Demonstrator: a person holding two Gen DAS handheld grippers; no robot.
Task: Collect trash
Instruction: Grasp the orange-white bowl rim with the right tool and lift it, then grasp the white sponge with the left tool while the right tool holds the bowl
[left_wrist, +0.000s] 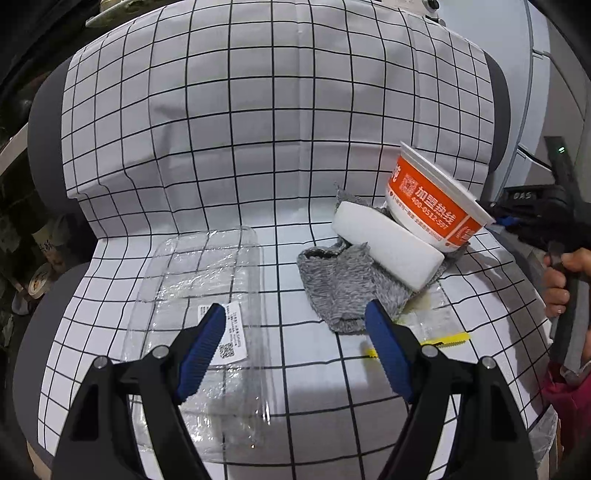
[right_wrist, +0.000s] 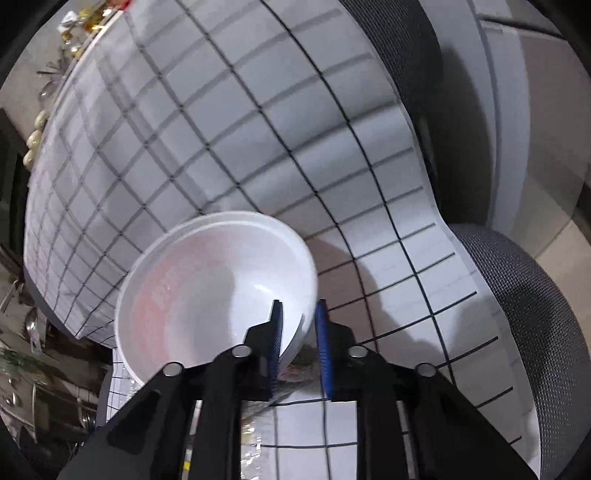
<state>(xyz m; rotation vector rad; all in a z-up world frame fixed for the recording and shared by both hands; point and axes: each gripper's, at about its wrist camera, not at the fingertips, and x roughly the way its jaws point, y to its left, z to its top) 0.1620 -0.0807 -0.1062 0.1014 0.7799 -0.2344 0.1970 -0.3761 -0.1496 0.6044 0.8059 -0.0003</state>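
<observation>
Meanwhile, from the left wrist, the left tongs (left_wrist: 295, 334) hang released, jaws wide apart, above a checked cloth (left_wrist: 258, 129) draped over a chair, with a clear plastic tray (left_wrist: 207, 280) under the left finger. Beyond lie a grey rag (left_wrist: 340, 280), a white foam block (left_wrist: 388, 243) and a tilted orange-banded paper bowl (left_wrist: 436, 199); a hand (left_wrist: 557, 284) shows at the right edge. From the right wrist, the right tongs (right_wrist: 298, 314) are clenched on the bowl's rim, one pad inside the white bowl (right_wrist: 207, 284), one outside.
</observation>
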